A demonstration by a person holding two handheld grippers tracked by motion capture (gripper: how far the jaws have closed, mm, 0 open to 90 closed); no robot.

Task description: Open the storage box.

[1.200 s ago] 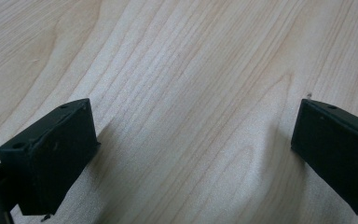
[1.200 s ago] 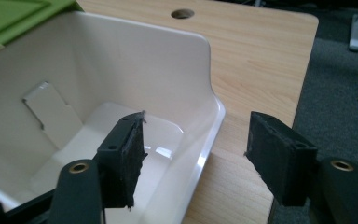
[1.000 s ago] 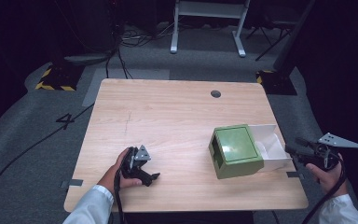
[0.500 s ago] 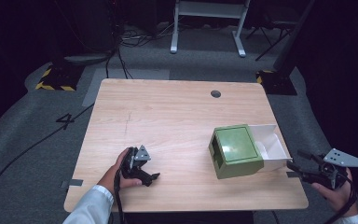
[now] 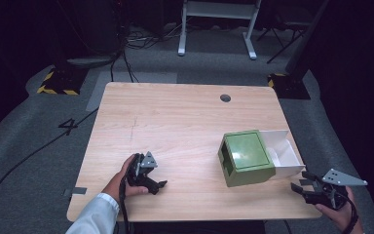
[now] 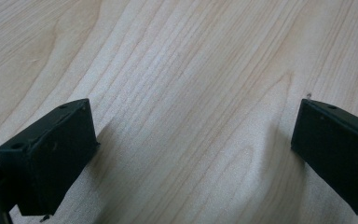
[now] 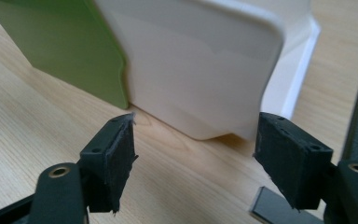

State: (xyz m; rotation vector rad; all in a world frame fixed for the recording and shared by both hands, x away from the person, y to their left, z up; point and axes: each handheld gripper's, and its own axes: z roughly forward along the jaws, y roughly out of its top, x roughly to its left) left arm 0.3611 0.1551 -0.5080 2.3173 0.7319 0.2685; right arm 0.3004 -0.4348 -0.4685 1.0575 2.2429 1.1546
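Drawer, white, pulled partway out of green box toward right edge of table; sits on right half of tabletop, near front edge. Seen close up in right gripper view: white drawer with rounded corner, green box beside it, both flat on the wood. Left sticking out probably so its end wall offers something to grip or push. Right gripper held just off front right corner of table, pointing at drawer, jaws open with nothing between them, near the drawer but apart from it; likely lined up for a pinch or a push. Left gripper resting low on front left of tabletop, well apart from box, jaws spread wide over bare wood, apparently parked out of the way
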